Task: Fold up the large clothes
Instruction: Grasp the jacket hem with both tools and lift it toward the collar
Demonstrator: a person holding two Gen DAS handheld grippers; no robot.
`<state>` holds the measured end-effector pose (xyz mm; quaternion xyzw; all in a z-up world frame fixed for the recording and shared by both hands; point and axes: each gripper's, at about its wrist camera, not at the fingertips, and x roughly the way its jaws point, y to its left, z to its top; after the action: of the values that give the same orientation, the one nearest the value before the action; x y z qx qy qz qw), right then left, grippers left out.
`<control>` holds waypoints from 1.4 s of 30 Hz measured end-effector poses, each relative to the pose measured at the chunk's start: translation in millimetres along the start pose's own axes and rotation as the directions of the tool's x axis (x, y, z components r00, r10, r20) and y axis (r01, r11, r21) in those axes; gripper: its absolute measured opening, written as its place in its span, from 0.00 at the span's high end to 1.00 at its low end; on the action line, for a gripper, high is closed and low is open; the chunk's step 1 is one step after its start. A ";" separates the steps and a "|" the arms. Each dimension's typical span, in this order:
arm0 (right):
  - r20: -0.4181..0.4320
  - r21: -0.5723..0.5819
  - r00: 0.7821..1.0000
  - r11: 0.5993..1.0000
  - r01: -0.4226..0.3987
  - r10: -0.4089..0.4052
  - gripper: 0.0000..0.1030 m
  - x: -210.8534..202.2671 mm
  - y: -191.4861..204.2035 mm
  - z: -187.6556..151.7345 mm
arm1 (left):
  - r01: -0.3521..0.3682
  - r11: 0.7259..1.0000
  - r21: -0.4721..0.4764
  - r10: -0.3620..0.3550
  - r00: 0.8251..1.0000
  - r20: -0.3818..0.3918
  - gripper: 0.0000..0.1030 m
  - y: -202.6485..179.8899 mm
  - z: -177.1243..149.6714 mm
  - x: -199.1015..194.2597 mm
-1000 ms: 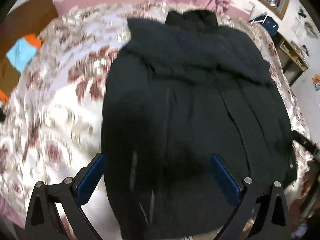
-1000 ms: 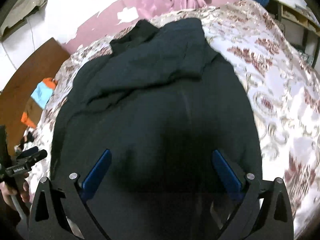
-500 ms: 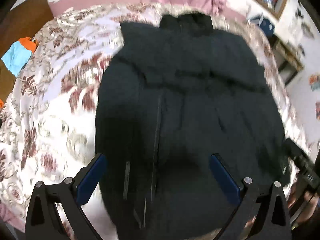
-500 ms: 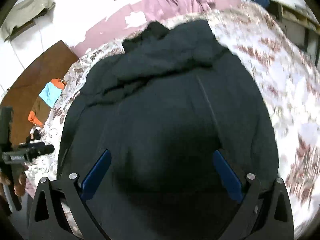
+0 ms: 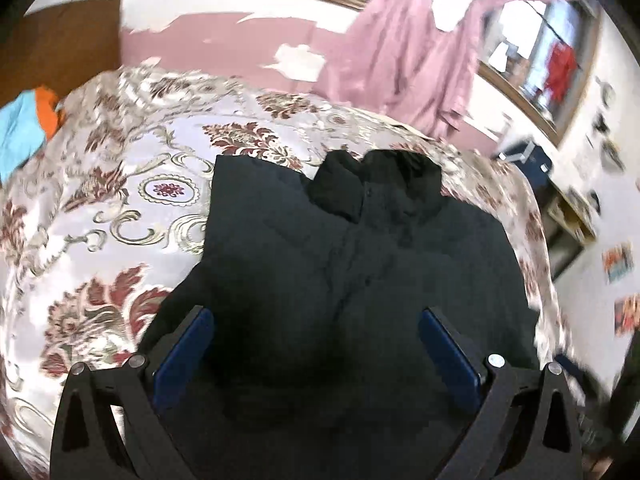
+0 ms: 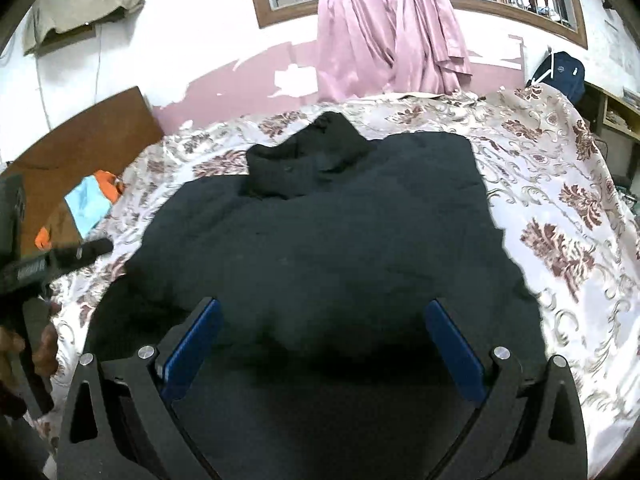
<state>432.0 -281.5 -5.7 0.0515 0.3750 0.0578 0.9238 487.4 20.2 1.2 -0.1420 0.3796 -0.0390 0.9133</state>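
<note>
left wrist view: my left gripper [image 5: 316,344] is spread wide, blue pads [image 5: 182,350] well apart, nothing pinched between them. below and ahead of it lies the black coat [image 5: 360,264], spread flat on the bed [image 5: 120,200], which carries a floral cover in cream and maroon. the coat's collar [image 5: 376,184] sits at the far end, bunched and raised a little. the coat's left edge runs straight; bare cover shows to its left. a pink curtain [image 5: 404,40] hangs on the far wall beside a wood-framed window [image 5: 532,60]. a blue and orange cloth [image 5: 28,124] lies at the far left, off the bed. this frame is partly blurred on the right side.

right wrist view: my right gripper [image 6: 324,344] is likewise spread, pads [image 6: 456,352] wide apart, holding nothing. the coat fills the middle of the bed, collar [image 6: 308,160] away from me, near hem under the gripper and in deep shadow, so i cannot tell whether the pads touch the fabric. bare floral cover shows to the right of the coat. the left gripper's body [image 6: 44,264] shows at the left edge, with the hand [image 6: 36,352] gripping its handle. a dark backpack [image 6: 560,74] rests against the far right wall; a wooden board [image 6: 88,140] leans at far left.
</note>
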 end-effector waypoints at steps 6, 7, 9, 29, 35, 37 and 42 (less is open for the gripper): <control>-0.165 0.036 0.980 0.992 0.121 -0.114 0.03 -15.9 -39.9 16.9 | -0.073 0.997 -0.020 0.066 0.968 -0.244 0.00 -23.7 32.2 30.5; -0.200 0.047 0.972 0.990 0.136 -0.124 0.03 -18.2 -45.7 22.6 | -0.089 0.996 -0.010 0.083 0.961 -0.263 0.00 -27.7 34.0 30.0; -0.236 0.054 0.963 0.988 0.145 -0.128 0.03 -20.0 -53.8 30.7 | -0.091 0.996 -0.006 0.086 0.955 -0.285 0.00 -34.0 32.9 26.7; -0.261 -0.147 0.959 0.987 0.070 -0.107 0.03 95.2 -36.6 124.1 | -0.239 0.959 0.154 0.274 0.921 -0.276 0.00 -40.5 114.8 149.1; -0.246 -0.152 0.969 0.988 -0.032 -0.006 0.03 153.1 -9.4 181.0 | -0.243 0.934 0.260 0.306 0.921 -0.239 0.00 -41.8 160.1 200.0; -0.253 -0.176 0.967 0.984 -0.029 -0.017 0.03 182.8 3.7 205.6 | -0.211 0.941 0.265 0.279 0.926 -0.254 0.00 -41.1 172.3 214.3; -0.290 -0.155 0.957 0.986 -0.068 0.020 0.03 237.3 28.3 253.9 | -0.096 0.956 0.276 0.194 0.914 -0.356 0.00 -42.8 179.9 248.3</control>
<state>776.4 -232.2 16.4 -0.0249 0.4977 0.1157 0.8592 791.7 -23.8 -35.1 0.0145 0.5503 -0.0454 0.8336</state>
